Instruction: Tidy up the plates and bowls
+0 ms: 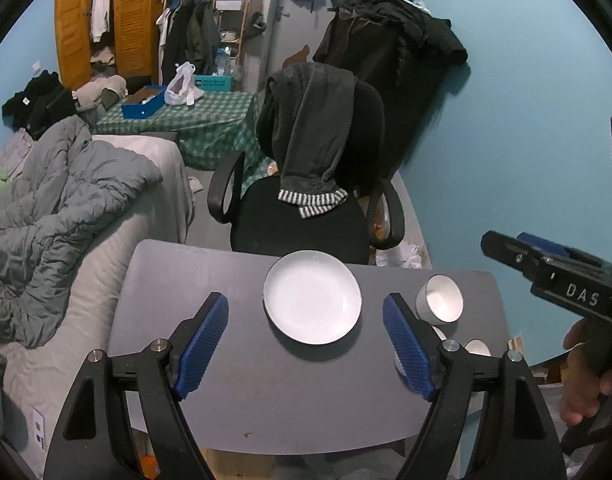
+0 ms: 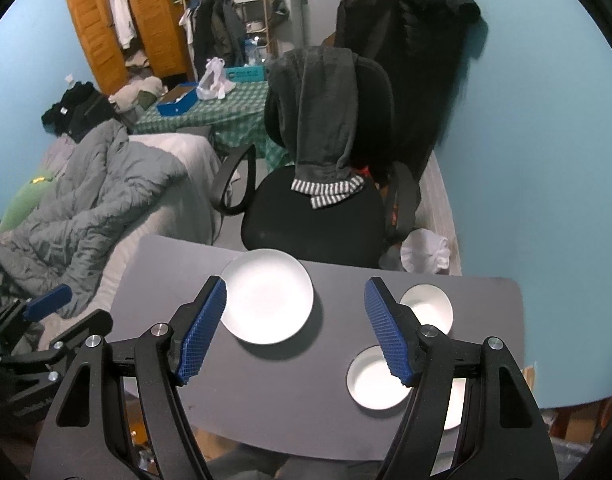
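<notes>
A white plate lies on the grey table near its far edge. A white bowl stands to its right. A second white bowl sits nearer, and part of another white dish shows behind my right finger. My left gripper is open and empty above the table, its fingers either side of the plate. My right gripper is open and empty above the table between plate and bowls. It also shows at the right of the left wrist view.
A black office chair with a dark garment over its back stands just beyond the table. A bed with a grey duvet lies left. A blue wall runs along the right.
</notes>
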